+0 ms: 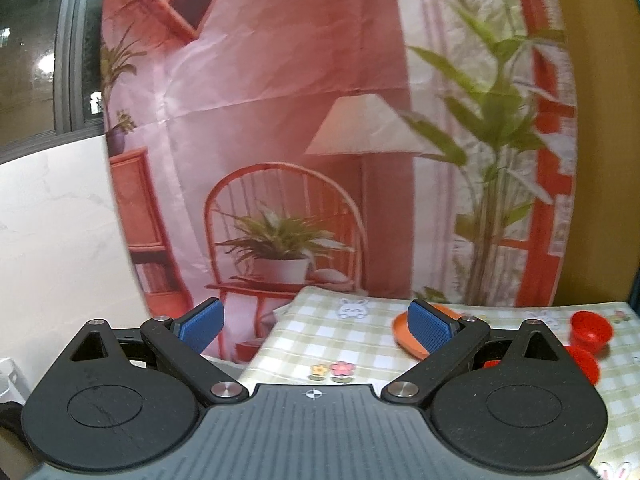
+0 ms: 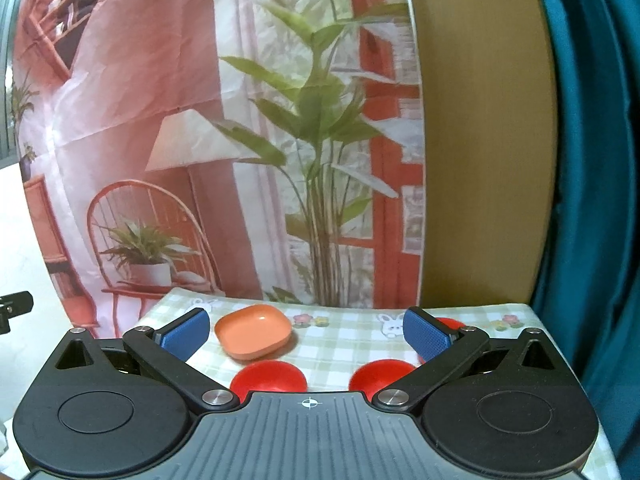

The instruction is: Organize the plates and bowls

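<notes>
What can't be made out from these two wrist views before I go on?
- Right wrist: third red bowl mostly hidden behind the right tongs' blue pad.
- Right wrist: two nearer red bowls cut off by the tongs' body; contents unseen.
- Left wrist: orange plate half covered by the left tongs' pad.
- Left wrist: the red bowls at the right are blurred and partly hidden; count unclear.

Printed fabric backdrop (image 1: 320, 128) hangs behind the table: pink room scene with lamp, red chair, potted plants. Left of it a white marble-look wall (image 1: 60, 232) and dark window frame (image 1: 72, 40). Tan panel (image 2: 484, 140) and teal curtain (image 2: 592, 200) on the right.
</notes>
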